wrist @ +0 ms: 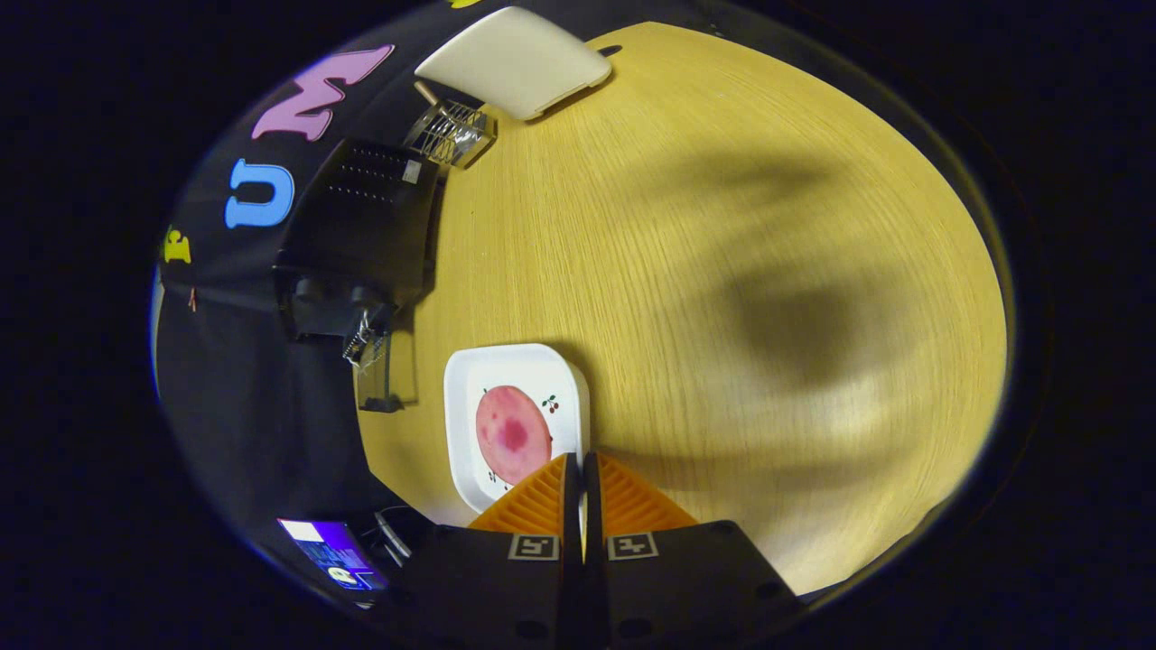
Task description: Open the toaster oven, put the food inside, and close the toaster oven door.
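Gripper (pixel 582 465): two orange ribbed fingers (pixel 537 501), brought together with only a thin slit between them, clenched on nothing. Each black finger base carries a square black-and-white marker tag (pixel 534 545); no words are legible on them.

White square plate (pixel 465 397): just ahead of the fingers and partly under their tips, printed with small cherry motifs. On it lies the food (pixel 512 433), a round pink slice with a darker red blotch.

Small screen (pixel 332 551): beside the gripper's base, glowing blue and purple.

Table (pixel 722 271): pale wood grain, crossed by a large soft shadow.

Toaster oven (pixel 361 235): black, beyond the plate at the table's edge, with two knobs; its glass door (pixel 377 379) hangs open toward the plate.

Wire rack (pixel 449 133): just beyond the oven.

White tray (pixel 515 61): farthest, past the rack.

Booth wall (pixel 235 379): black cloth behind the oven.
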`<state>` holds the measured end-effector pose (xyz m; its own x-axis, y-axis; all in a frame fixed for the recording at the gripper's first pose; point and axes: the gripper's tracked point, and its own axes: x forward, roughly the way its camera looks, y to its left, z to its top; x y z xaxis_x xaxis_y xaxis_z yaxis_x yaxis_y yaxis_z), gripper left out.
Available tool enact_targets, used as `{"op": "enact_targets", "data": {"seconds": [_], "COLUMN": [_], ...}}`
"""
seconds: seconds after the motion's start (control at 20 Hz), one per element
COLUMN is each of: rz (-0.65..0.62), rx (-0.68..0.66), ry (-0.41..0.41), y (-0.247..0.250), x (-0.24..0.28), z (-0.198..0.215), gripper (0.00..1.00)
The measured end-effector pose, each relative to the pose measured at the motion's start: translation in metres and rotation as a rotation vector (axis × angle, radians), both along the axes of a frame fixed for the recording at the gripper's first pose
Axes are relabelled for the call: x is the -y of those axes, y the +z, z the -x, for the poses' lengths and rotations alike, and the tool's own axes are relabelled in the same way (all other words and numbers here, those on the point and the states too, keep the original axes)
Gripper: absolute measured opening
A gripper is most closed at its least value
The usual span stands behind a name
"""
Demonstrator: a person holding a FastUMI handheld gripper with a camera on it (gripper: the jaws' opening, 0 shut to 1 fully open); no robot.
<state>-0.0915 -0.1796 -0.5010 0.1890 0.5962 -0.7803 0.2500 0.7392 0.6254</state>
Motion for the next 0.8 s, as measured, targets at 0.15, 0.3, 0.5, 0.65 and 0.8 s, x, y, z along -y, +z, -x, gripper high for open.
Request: {"op": "enact_targets", "data": {"seconds": [0.15, 0.3, 0.5, 0.65, 0.8], "rz": [-0.045, -0.045, -0.044, -0.036, -0.025], "rx": [0.015, 0.042, 0.093, 0.123, 0.137], "ry": [-0.053, -0.074, -0.106, -0.128, -0.144], "y": [0.013, 0.039, 0.079, 0.102, 0.115], "x": [-0.012, -0.024, -0.061, -0.099, -0.139], "z": [0.002, 0.011, 0.016, 0.022, 0.028], "gripper": [0.05, 0.05, 0.05, 0.05, 0.05]}}
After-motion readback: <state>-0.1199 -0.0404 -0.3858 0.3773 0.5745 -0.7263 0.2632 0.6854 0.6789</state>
